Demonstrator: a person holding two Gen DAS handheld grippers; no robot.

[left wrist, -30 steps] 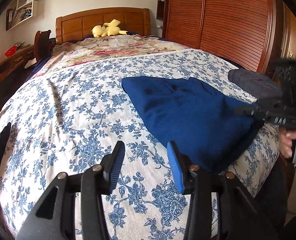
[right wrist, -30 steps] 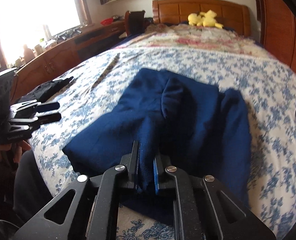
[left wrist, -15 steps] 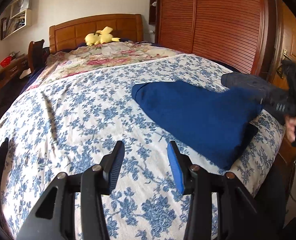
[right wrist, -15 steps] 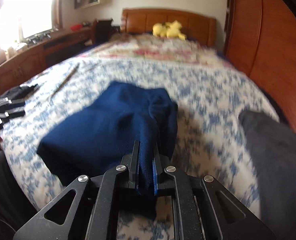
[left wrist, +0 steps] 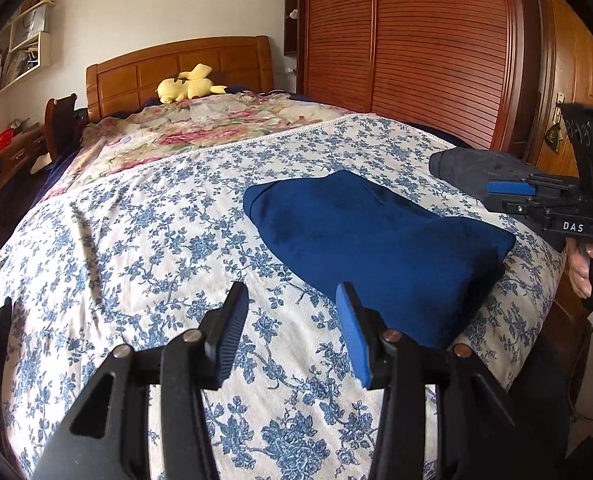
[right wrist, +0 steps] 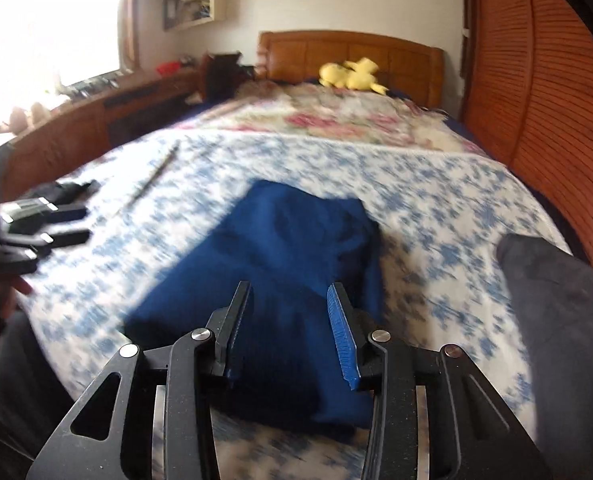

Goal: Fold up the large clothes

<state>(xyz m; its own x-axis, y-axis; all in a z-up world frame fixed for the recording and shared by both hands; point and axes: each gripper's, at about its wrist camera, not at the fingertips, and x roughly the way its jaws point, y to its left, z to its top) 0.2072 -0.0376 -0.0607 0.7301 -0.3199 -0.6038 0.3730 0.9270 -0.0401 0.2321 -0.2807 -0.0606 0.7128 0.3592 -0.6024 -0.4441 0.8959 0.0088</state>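
A dark blue garment (left wrist: 376,240) (right wrist: 280,264) lies folded in a thick bundle on the flowered bedspread (left wrist: 156,232), near the bed's foot. My right gripper (right wrist: 290,320) hovers just above its near end. Its jaws are opening, and the cloth lies under them with neither pad pressing on it. The left wrist view has that right gripper (left wrist: 500,198) at the far right, a hand on its grip. My left gripper (left wrist: 292,320) hangs open over bare bedspread to the left of the bundle, nothing between its fingers. It also appears at the left edge as the left gripper (right wrist: 80,225).
A dark grey folded garment (left wrist: 476,164) (right wrist: 568,320) lies at the bed's right corner beside the slatted wardrobe (left wrist: 436,48). A black garment (right wrist: 64,192) lies at the left edge. A yellow plush toy (left wrist: 188,88) sits by the headboard. A wooden desk (right wrist: 76,128) runs under the window.
My right gripper was shut on a fold of the blue garment and has now parted and let it go. The garment has been drawn toward the grey one. Both grippers have lifted slightly.
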